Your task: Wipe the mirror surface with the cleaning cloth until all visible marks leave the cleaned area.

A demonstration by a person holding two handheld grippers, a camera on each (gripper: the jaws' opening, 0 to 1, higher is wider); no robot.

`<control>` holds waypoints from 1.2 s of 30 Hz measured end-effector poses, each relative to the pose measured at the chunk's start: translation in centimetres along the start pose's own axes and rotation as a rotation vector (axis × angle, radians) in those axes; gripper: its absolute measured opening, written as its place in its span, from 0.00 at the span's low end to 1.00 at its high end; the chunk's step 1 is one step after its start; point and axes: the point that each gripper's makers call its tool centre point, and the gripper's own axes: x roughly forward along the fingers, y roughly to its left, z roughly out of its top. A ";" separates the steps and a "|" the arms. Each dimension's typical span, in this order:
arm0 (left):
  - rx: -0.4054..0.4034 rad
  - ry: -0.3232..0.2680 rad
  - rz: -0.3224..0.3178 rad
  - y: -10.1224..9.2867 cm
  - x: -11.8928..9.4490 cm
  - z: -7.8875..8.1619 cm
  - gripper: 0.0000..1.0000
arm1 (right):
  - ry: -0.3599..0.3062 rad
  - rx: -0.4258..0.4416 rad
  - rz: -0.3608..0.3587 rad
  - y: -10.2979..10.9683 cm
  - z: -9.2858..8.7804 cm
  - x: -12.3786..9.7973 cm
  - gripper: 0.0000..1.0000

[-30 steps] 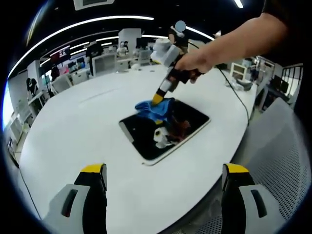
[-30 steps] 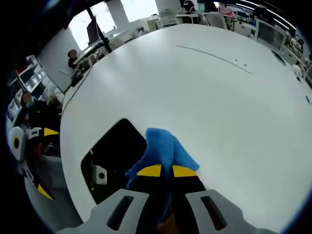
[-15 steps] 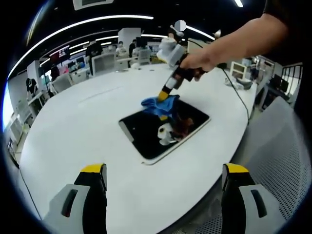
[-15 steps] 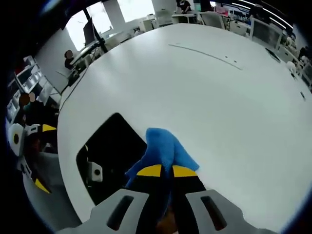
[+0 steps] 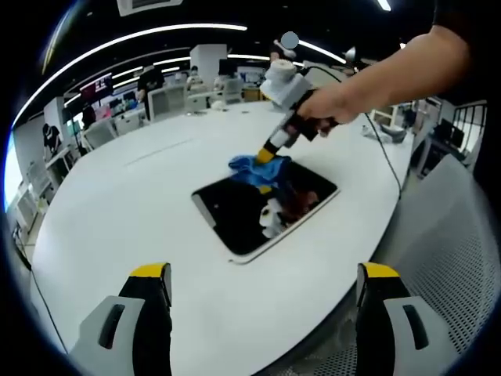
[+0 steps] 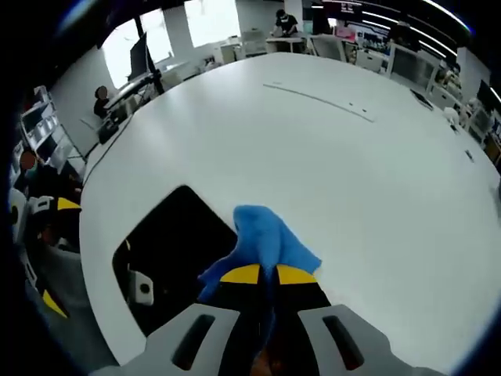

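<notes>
While right hand-held gripper (image 6: 260, 274) clamps blue cloth (image 6: 266, 241) on mirror (image 5: 258, 205); left hand-held gripper (image 5: 262, 278) jaws apart

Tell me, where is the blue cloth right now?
The blue cloth is pinched in the right gripper, at the far edge of the mirror on the white table. In the left gripper view it sits mid-frame.
</notes>
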 end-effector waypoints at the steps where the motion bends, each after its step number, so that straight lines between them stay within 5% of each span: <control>1: 0.002 -0.001 0.000 0.0 0.0 0.0 0.99 | -0.011 0.010 -0.012 0.1 -0.1 -0.1 0.01; 6: 0.003 -0.003 -0.001 0.0 0.0 0.0 0.99 | -0.061 0.077 -0.047 0.4 -0.8 -0.5 0.01; 36: -0.030 -0.036 -0.028 -0.7 -0.2 0.8 0.99 | -0.047 0.121 -0.099 2.1 -3.3 -2.1 0.01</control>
